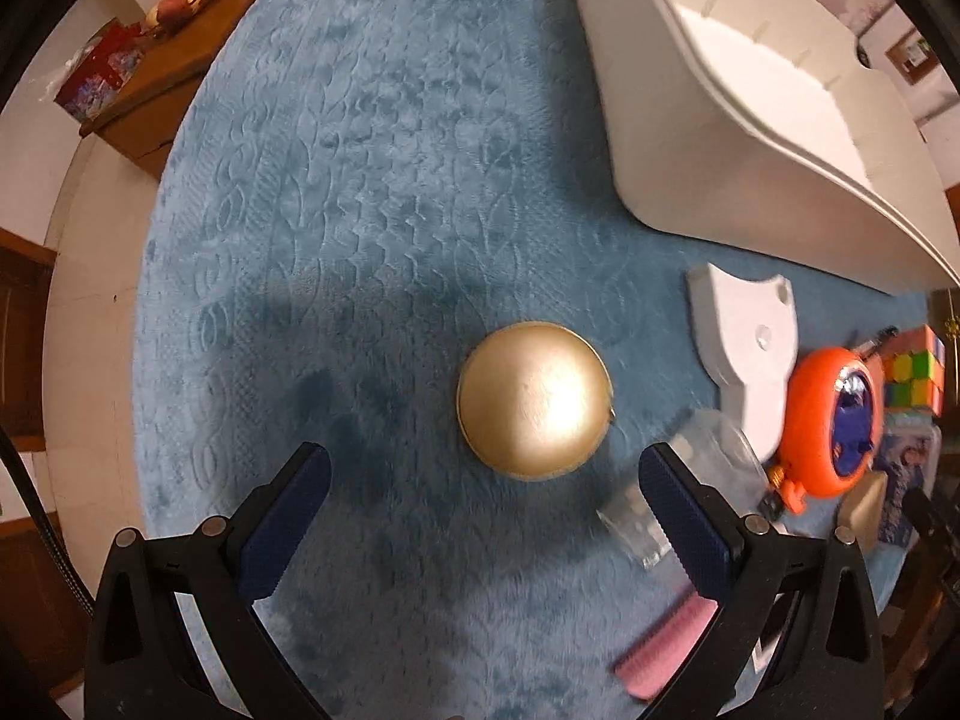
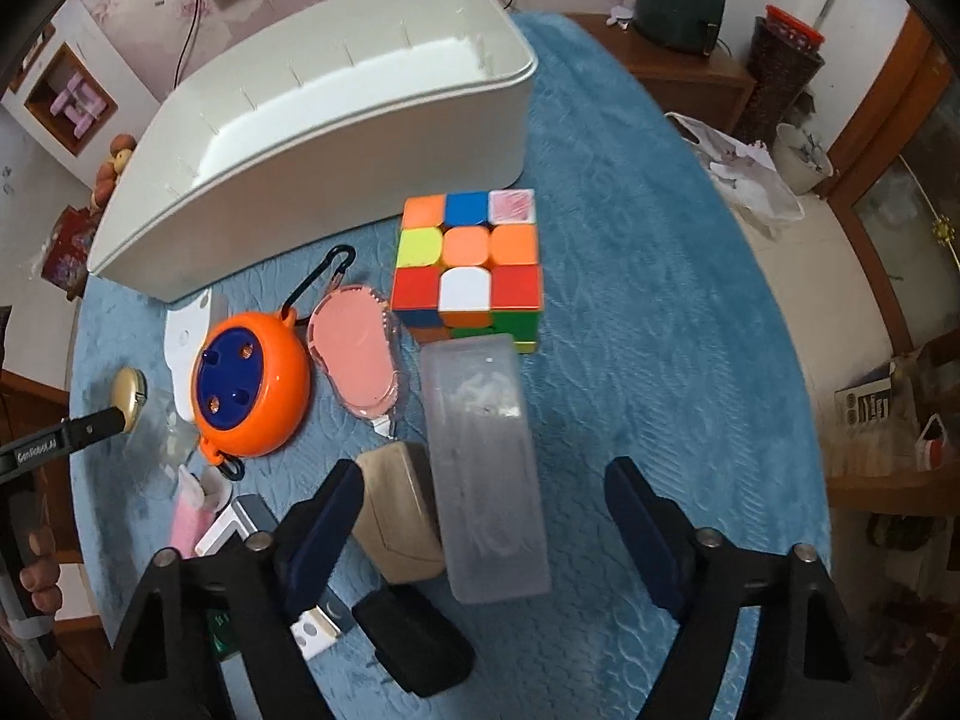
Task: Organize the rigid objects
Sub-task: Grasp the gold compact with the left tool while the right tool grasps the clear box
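Observation:
A round gold case (image 1: 534, 399) lies on the blue cloth just ahead of my open, empty left gripper (image 1: 483, 495); it also shows in the right wrist view (image 2: 133, 394). My right gripper (image 2: 483, 510) is open and empty, its jaws on either side of a frosted clear plastic box (image 2: 483, 462). A colour cube (image 2: 471, 264), a pink oval case (image 2: 355, 360), an orange round reel (image 2: 249, 384) and a tan block (image 2: 399, 519) lie around it. The big white bin (image 2: 312, 126) stands behind them, also in the left wrist view (image 1: 768, 120).
A white flat piece (image 1: 750, 348), a clear cup (image 1: 702, 468) and a pink comb (image 1: 666, 654) lie right of the left gripper. A black block (image 2: 414, 642) and a white plug (image 2: 312, 630) lie by the right gripper. Wooden furniture surrounds the table.

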Available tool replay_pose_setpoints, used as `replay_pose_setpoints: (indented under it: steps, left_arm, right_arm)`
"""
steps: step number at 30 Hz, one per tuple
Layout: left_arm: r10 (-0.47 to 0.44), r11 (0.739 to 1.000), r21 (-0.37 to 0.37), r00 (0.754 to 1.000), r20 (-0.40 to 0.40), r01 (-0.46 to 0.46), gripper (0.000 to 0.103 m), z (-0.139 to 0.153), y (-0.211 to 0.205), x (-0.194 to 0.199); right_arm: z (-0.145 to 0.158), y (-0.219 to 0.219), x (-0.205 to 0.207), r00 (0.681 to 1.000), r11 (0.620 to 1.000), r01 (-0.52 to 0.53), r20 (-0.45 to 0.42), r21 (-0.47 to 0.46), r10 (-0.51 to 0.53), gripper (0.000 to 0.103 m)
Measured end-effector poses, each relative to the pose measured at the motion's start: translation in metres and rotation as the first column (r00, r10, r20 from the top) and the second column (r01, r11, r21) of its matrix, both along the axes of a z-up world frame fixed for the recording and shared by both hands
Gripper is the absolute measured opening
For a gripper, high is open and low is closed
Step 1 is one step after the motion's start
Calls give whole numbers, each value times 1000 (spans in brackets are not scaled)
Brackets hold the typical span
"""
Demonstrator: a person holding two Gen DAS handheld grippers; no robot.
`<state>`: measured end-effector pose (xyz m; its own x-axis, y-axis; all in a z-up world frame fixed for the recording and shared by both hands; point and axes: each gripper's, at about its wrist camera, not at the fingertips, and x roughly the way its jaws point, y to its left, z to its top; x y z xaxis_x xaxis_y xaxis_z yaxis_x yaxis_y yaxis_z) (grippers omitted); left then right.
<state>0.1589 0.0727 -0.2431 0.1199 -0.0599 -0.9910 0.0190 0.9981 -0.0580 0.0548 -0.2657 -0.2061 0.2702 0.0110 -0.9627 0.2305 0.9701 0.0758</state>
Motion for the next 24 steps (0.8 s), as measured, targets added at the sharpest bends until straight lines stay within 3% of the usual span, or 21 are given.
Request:
replay_pose_setpoints:
  steps: [4, 8, 12, 19, 23, 24]
  left_arm:
    - [15, 1000, 7, 1000, 6, -15, 102, -2, 0, 6]
    - [31, 999, 30, 999, 9, -31, 101, -2, -3, 10]
    - [41, 998, 51, 999, 0, -40, 93, -6, -7, 12]
    - [32, 995, 91, 999, -28, -29, 91, -20, -25, 6]
    - [37, 997, 63, 999, -8, -36, 77, -24, -36, 3]
    - [33, 997, 63, 999, 2, -33, 71, -23, -38, 2]
  right_arm:
    - [-7, 0, 6, 1000, 1000, 12, -17, 7, -12, 73]
    - [-16, -2, 9, 999, 1000, 21, -48, 16, -20, 60]
    - [-16, -5, 8, 998, 999, 36, -46, 36, -34, 57]
    - [-16, -3, 16, 998, 999, 32, -57, 15, -31, 56]
    - [-16, -1, 22, 998, 1000, 22, -58, 7, -22, 55]
    - [-17, -1, 23, 998, 1000, 20, -58, 11, -20, 48]
